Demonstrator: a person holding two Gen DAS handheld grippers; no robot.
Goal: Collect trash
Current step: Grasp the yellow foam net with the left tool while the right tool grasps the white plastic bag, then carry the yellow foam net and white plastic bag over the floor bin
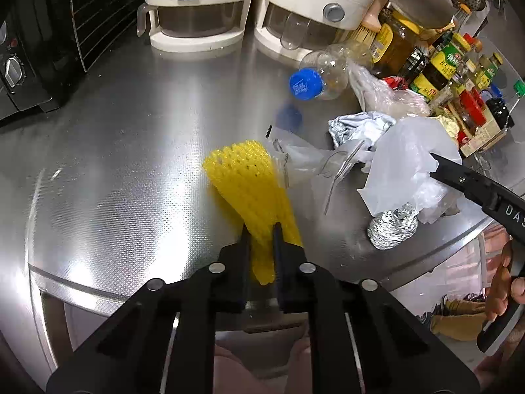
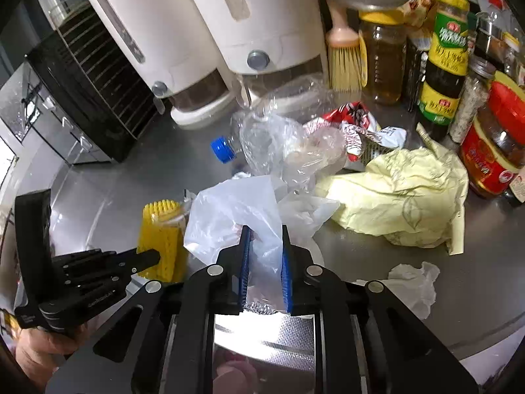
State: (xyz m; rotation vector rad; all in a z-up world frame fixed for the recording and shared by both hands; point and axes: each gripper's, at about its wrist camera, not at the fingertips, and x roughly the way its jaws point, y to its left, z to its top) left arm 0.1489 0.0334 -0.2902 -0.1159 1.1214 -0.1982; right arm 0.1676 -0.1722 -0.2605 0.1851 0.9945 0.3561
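My left gripper (image 1: 261,229) is shut on a yellow foam fruit net (image 1: 249,184), which also shows in the right wrist view (image 2: 160,233), near the steel counter's front edge. My right gripper (image 2: 265,229) is shut on a white plastic bag (image 2: 236,216), also in the left wrist view (image 1: 407,161). Loose trash lies behind: a clear bottle with a blue cap (image 1: 315,72), clear plastic wrap (image 2: 288,144), a crumpled foil ball (image 1: 392,226), a silver wrapper (image 1: 357,124), yellow crumpled paper (image 2: 400,197), a red-white wrapper (image 2: 357,124) and a white tissue (image 2: 413,282).
Two white dispensers (image 1: 197,3) stand at the back of the counter (image 1: 131,151). A black oven (image 1: 19,65) is at the left. Sauce jars and bottles (image 2: 446,59) and a brush (image 2: 344,59) crowd the right back.
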